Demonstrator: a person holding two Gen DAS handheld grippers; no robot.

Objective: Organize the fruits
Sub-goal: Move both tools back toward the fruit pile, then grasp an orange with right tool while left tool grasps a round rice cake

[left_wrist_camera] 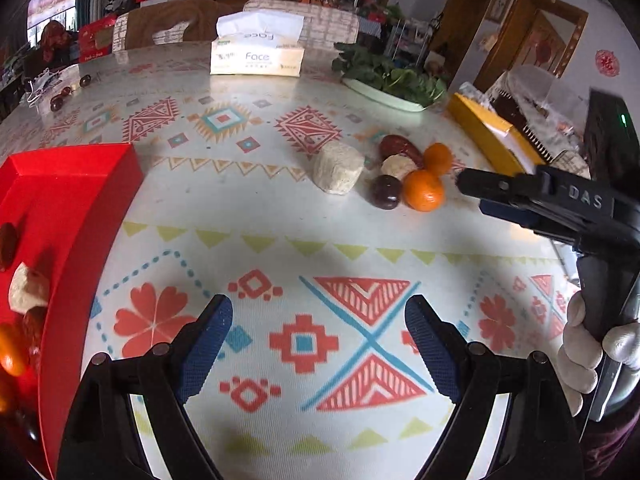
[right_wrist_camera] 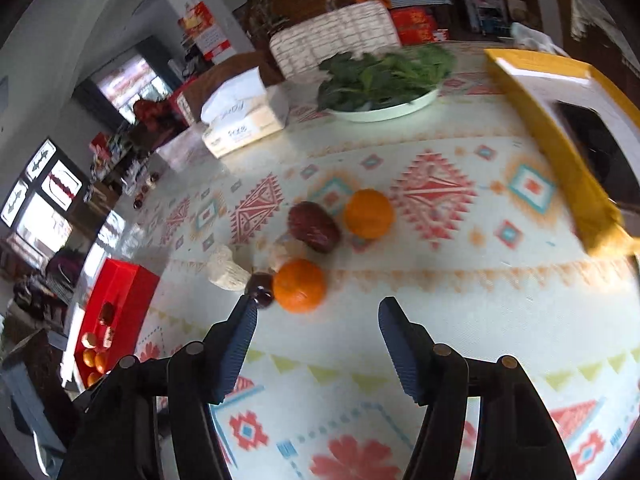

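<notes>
Both the left claw (left_wrist_camera: 318, 320) and the right claw (right_wrist_camera: 318, 320) hang empty, jaws spread, above the patterned table (left_wrist_camera: 280, 224). The near round orange tangerine (right_wrist_camera: 299, 285) lies just ahead of the right claw, touching a dark glossy plum (right_wrist_camera: 262, 292). The shallow red plastic tray (left_wrist_camera: 76, 208) at left holds more fruit.

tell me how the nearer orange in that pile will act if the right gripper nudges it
The nearer orange looks round and smooth, so it would probably roll rather than slide on the flat tablecloth. It sits against the dark round fruit, so a push could well scatter that too. The right gripper is open, wide enough to straddle it.
</notes>
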